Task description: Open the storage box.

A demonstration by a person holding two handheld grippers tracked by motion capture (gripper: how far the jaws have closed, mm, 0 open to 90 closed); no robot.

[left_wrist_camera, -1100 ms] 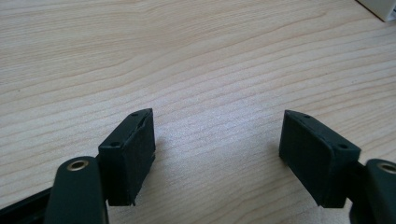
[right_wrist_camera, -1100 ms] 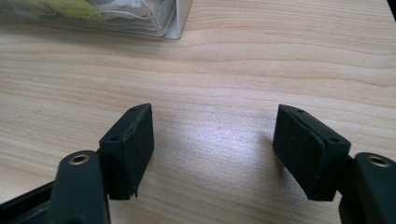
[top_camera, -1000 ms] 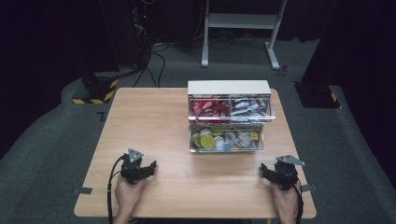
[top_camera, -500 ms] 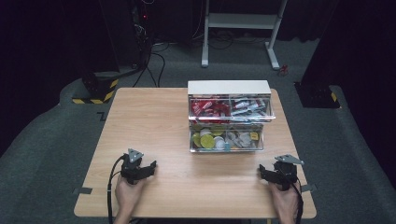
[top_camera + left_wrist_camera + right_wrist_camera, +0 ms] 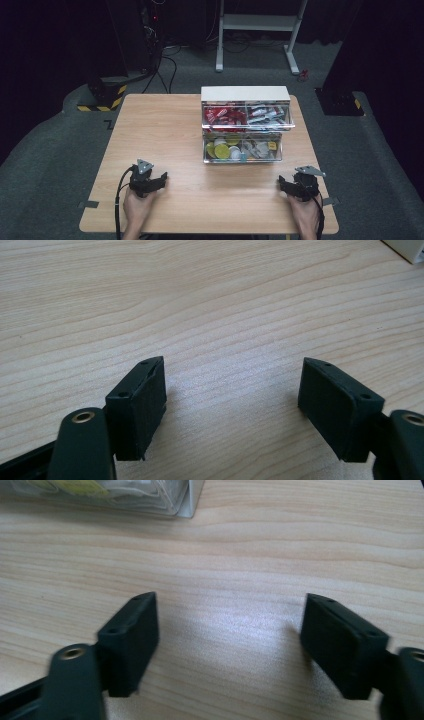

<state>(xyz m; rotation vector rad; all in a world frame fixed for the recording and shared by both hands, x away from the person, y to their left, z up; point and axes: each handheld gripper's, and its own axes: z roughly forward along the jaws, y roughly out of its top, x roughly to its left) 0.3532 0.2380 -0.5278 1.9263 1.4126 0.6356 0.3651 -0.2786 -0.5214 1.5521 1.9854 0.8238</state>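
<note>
Clear plastic two-tier drawer box (image 5: 245,127) sits frame centre, well above L gripper (image 5: 159,181) & R gripper (image 5: 283,183), both w/ jaws apart, empty, R's just been closing.

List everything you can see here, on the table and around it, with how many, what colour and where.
Table: one, light wood, centre of the high view.
Drawer cabinet: one, white top with clear drawers, far middle of the table, right of centre.
Upper drawers: two side by side, clear, holding red and red-and-white items.
Lower drawers: two side by side, clear, holding yellow, white and grey small items.
White stand: one, on the floor behind the table.
Black-and-yellow striped base: one, floor, far left of the table.
Left gripper: one, black, near left of the table, jaws open, nothing between.
Right gripper: one, black, near right, jaws open after just closing somewhat, nothing between.
</note>
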